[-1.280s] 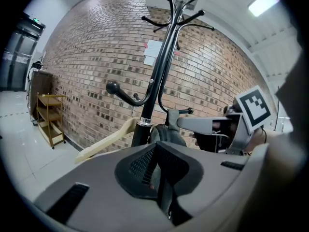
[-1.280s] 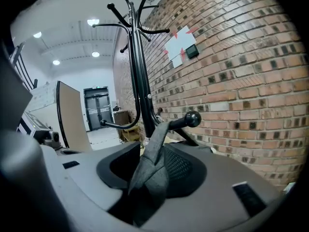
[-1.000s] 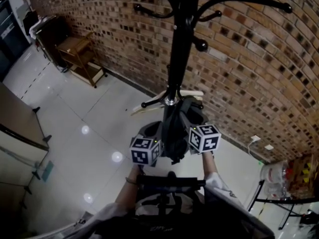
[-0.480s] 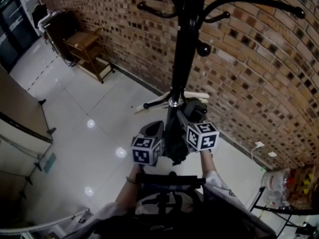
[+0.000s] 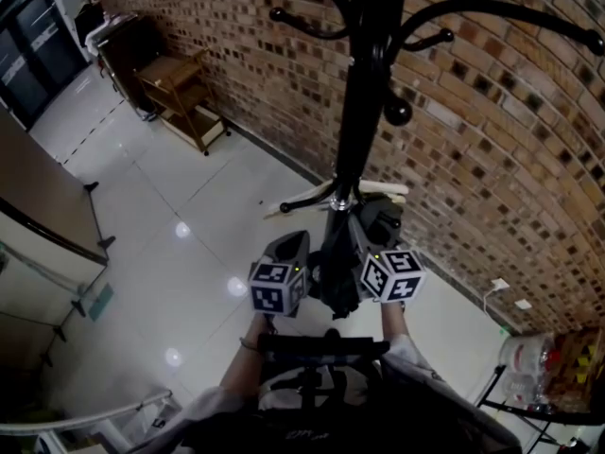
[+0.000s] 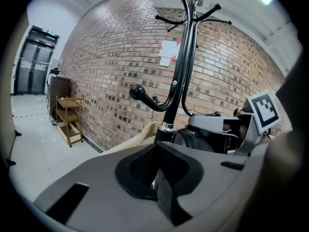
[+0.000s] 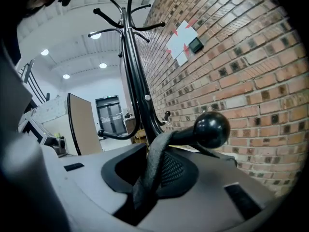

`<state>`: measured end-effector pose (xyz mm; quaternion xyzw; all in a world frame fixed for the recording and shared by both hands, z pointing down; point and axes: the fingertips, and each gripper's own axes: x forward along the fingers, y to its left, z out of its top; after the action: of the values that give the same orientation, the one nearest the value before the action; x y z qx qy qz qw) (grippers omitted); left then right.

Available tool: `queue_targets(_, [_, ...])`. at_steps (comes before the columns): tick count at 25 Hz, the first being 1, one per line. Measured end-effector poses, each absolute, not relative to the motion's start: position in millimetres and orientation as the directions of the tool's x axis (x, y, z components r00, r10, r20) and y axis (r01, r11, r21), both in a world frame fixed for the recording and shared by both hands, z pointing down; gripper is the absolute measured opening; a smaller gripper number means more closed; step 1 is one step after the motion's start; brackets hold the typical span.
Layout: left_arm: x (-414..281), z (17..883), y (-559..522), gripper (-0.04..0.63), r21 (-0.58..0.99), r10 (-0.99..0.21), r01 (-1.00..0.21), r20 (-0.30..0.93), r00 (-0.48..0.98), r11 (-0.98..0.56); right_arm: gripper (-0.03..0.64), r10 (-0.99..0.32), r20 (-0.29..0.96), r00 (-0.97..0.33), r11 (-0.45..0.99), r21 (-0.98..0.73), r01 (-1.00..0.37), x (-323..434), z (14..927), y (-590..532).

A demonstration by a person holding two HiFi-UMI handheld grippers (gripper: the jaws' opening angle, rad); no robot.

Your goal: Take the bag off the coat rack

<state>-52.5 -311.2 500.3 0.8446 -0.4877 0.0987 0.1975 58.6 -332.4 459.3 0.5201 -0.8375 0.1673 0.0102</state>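
Observation:
A black coat rack (image 5: 364, 83) stands against the brick wall. A dark bag (image 5: 336, 272) hangs low on the pole, between my two grippers. In the right gripper view the bag's strap (image 7: 152, 158) loops over a ball-tipped hook (image 7: 211, 128) and runs down into my right gripper (image 7: 147, 170), whose jaws are closing on it. My left gripper (image 6: 157, 170) is on the bag's left side, with a dark strip of the bag pinched in its shut jaws. From above, the left gripper (image 5: 293, 252) and the right gripper (image 5: 373, 223) flank the pole.
A cream wooden hanger (image 5: 378, 189) hangs on the rack just above the bag. A wooden shelf cart (image 5: 180, 93) stands by the wall at the far left. A partition (image 5: 38, 206) is at the left, and a small table with bottles (image 5: 529, 357) at the lower right.
The head view has drifted, so the rack sits further right in frame. My right gripper has shifted slightly down and right beside the bag. The left gripper has hardly moved.

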Motion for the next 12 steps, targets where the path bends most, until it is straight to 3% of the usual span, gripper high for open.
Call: queue_targets(12, [-50, 501, -319, 0.007, 0.239, -0.784, -0.861, 0.358, 0.508, -0.449, 0.057, -0.878, 0.134, -0.460, 0.374, -0.410, -0.832, 68, 438, -315])
